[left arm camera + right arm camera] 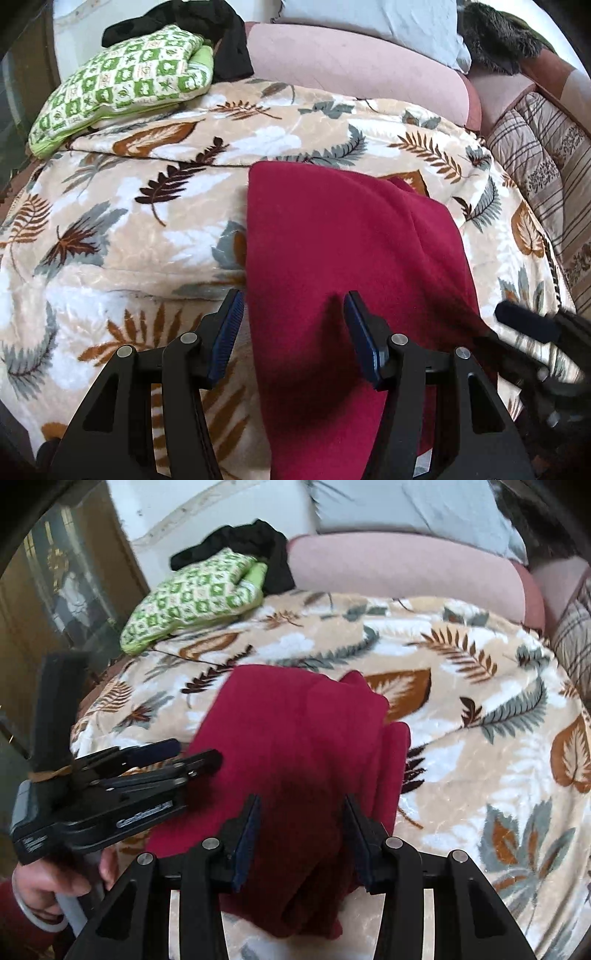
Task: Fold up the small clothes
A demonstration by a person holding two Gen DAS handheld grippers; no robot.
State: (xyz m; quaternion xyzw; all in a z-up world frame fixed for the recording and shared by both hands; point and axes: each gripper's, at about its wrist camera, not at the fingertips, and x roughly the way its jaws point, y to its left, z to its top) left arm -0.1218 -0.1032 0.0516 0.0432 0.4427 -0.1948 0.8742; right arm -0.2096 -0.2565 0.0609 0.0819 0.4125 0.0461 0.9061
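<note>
Blanket (147,240), leaf-patterned, perhaps covering a sofa (351,55).

The red garment (343,258) is lying across the middle of the leaf-print blanket (147,240), taking up the near centre. Bare blanket is stretching open to its left and right, giving room to pass. At the far left, a green-patterned folded cloth (125,85) and a black garment (221,33) are blocking the corner. A pink cushion (351,62) is closing off the far edge.
</note>
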